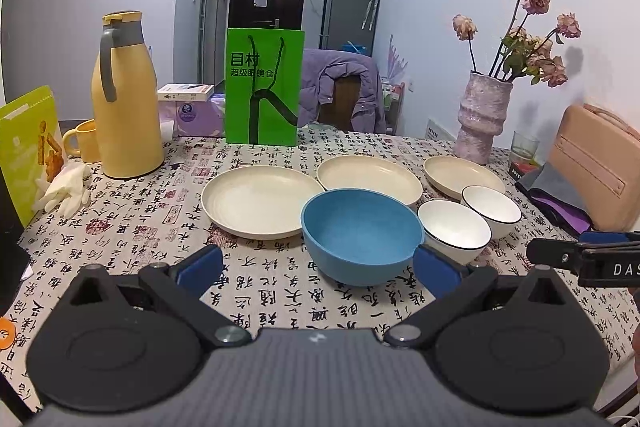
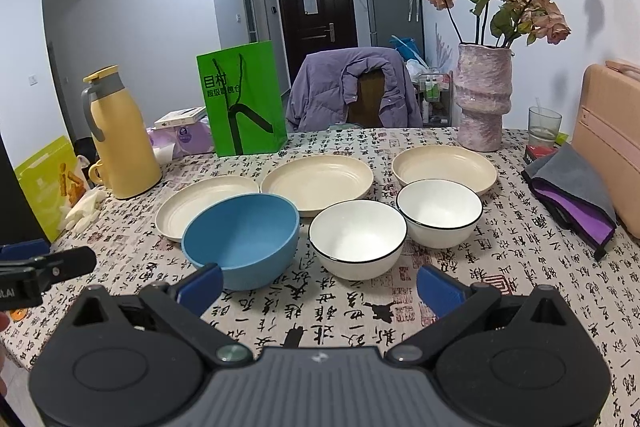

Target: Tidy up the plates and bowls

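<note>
Counter (image 2: 520, 267), patterned cloth: 3 cream plates (image 2: 318, 183) in back row, nothing stacked; look light, stiff, prob. plastic — take by rim. Blue bowl (image 1: 362, 233) front, matte, light; pinch its wall. 2 white bowls (image 2: 358, 237) beside it, glossy, likely ceramic: slippery, fragile. Left gripper (image 1: 318, 267) and right gripper (image 2: 318, 285): jaws spread wide, empty.

A green paper bag (image 1: 262, 87) is standing at the far edge of the table (image 1: 280, 291), displaying "目村" in large black characters above a smaller line beginning "超级". Beneath it, the tablecloth (image 2: 500, 267) is carrying printed Chinese calligraphy and red seal stamps, too distorted to read. White letters "DAS" are showing on the right tongs (image 1: 600, 259).
</note>
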Action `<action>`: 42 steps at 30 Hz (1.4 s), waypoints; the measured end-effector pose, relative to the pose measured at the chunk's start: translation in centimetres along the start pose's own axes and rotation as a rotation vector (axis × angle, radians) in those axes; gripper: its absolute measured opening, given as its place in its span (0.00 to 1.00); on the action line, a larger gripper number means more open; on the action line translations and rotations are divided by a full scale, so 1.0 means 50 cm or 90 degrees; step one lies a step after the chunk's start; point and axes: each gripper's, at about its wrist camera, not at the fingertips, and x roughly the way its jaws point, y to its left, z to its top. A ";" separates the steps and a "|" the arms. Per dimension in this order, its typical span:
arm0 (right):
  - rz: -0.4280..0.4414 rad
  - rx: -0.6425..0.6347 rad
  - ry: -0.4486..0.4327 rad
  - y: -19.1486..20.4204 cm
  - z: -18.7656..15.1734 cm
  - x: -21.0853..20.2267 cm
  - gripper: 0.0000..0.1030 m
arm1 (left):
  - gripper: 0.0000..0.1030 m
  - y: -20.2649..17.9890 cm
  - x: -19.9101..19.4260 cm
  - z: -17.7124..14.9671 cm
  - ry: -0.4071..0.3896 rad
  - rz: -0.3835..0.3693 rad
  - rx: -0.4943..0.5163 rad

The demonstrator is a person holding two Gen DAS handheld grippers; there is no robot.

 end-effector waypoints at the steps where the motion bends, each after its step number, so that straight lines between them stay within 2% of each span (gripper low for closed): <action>1: 0.000 0.000 0.000 0.001 0.003 0.003 1.00 | 1.00 0.001 0.001 0.000 0.000 0.000 -0.001; 21: 0.039 -0.005 -0.011 0.007 0.036 0.072 1.00 | 1.00 0.032 0.055 0.027 -0.006 0.024 -0.026; 42: 0.078 -0.017 -0.031 0.037 0.113 0.196 1.00 | 1.00 0.090 0.140 0.086 -0.025 0.069 -0.066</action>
